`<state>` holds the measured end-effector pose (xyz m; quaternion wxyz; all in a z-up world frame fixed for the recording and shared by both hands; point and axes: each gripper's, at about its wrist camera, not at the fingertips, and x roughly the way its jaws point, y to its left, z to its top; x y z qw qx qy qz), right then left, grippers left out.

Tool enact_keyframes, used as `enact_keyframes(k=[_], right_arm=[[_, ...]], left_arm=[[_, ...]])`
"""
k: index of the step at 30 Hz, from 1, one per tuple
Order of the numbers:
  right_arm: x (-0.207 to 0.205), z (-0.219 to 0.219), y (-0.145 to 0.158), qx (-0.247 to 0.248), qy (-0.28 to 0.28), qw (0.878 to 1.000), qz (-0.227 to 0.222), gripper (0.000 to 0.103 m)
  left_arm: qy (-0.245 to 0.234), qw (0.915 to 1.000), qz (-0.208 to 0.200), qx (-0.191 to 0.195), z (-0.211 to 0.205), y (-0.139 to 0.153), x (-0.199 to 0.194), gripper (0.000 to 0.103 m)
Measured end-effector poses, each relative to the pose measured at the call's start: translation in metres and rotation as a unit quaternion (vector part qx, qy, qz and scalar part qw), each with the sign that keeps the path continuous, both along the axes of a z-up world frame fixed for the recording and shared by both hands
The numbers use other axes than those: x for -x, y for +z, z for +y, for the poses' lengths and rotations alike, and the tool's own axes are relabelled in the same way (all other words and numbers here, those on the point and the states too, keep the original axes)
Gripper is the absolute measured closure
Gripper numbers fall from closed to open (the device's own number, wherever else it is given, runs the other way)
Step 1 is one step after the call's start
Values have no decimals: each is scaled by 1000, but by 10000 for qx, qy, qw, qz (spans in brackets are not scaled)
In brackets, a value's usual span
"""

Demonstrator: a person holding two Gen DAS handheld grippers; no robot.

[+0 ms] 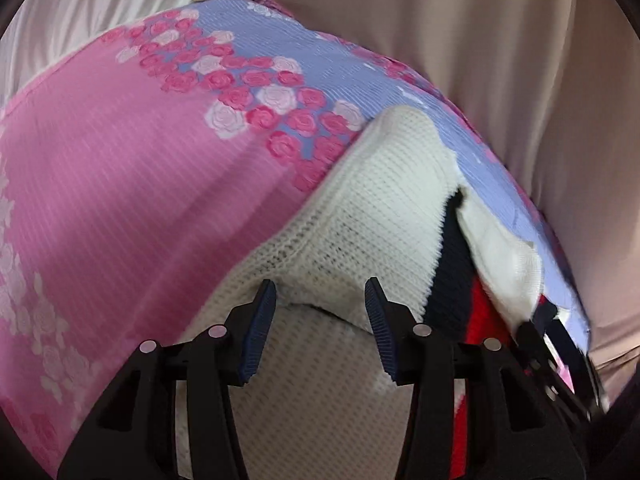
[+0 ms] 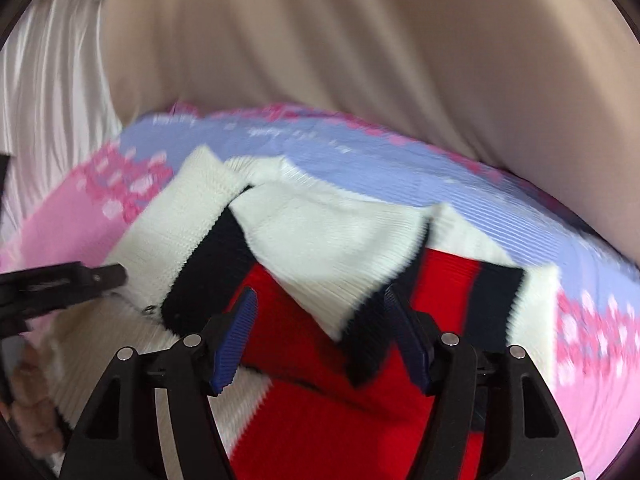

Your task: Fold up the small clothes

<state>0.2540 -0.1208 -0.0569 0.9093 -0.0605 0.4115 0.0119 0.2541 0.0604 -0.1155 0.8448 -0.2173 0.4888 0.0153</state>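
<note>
Knit sweater (image 2: 320,240), cream, red and navy, lies on pink floral bedspread (image 1: 120,160). Left gripper (image 1: 320,304) open over cream sleeve; right gripper (image 2: 320,312) open over red body. Best pinch full fabric thickness at edges, lift evenly, avoid snagging bedspread.

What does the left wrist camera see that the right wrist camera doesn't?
Only the left wrist view shows the open left gripper over the sweater's cream sleeve, and clear roses on the blanket.

Only the right wrist view shows the open right gripper over the red panel and both black stripes.

Both show the knit sweater, pink and lilac blanket and beige curtain.
</note>
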Motion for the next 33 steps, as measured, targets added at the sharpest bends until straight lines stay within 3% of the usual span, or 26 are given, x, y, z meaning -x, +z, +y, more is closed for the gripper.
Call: enact_keyframes(k=[2,3,4,5,7,9,11,13,14,16,18,20,22,24,28,29,30,33], right_arm=[[-12,4,-10,138,-43,9998,138,43],[-14,1,-11,61,-116,9998,162,53],[-15,-11,-8,-250,-257,9992,192,93],[-13,-26,-3,-653,-458,9967,156,98],[6,-69,18,-1459,-1144,9824,-226,98],[46,-131,30,-2307,-2120,9480,-564,98],[89,-184,12,-3006,-3005,9032,-601,98],[113,-210,-15,-3026,-3449,8882,-253,92],[121,-215,-23,-2995,-3523,8866,-93,94],[133,-215,-22,-3021,-3406,8901,-210,97],[134,-208,-13,-2874,-3234,9011,-295,86],[129,-200,-3,-2713,-3036,9127,-357,49],[117,-194,4,-2477,-2894,9238,-382,42],[101,-191,0,-2301,-2899,9288,-191,42],[92,-201,-13,-2268,-3156,9214,48,45],[90,-202,-18,-2325,-3116,9213,92,65],[89,-204,-21,-2327,-3058,9231,146,77],[88,-209,-9,-2497,-2866,9249,-94,83]], left_arm=[[-92,9997,-41,-226,-4,1,-1,59],[-113,9995,-45,-300,-6,1,0,59],[-124,9993,-52,-345,-7,1,0,59],[-127,9993,-50,-361,-7,0,0,59],[-129,9993,-47,-358,-5,0,-1,59],[-128,9992,-37,-372,-3,0,-2,59],[-141,9991,-41,-397,-2,0,-2,59],[-131,9988,-48,-470,-4,0,-2,59],[-135,9986,-48,-514,-5,-1,-3,58],[-160,9980,-58,-615,-8,0,-2,58],[-176,9976,-60,-671,-11,0,-2,58],[-177,9974,-58,-698,-11,0,-2,58],[-165,9972,-55,-733,-11,0,-3,58],[-141,9969,-51,-777,-11,0,-3,58],[11,9961,-33,-881,-6,1,-8,58],[37,9960,-31,-897,-4,0,-9,58],[60,9956,-33,-932,-3,0,-10,58],[142,9951,-46,-975,1,0,-14,58]])
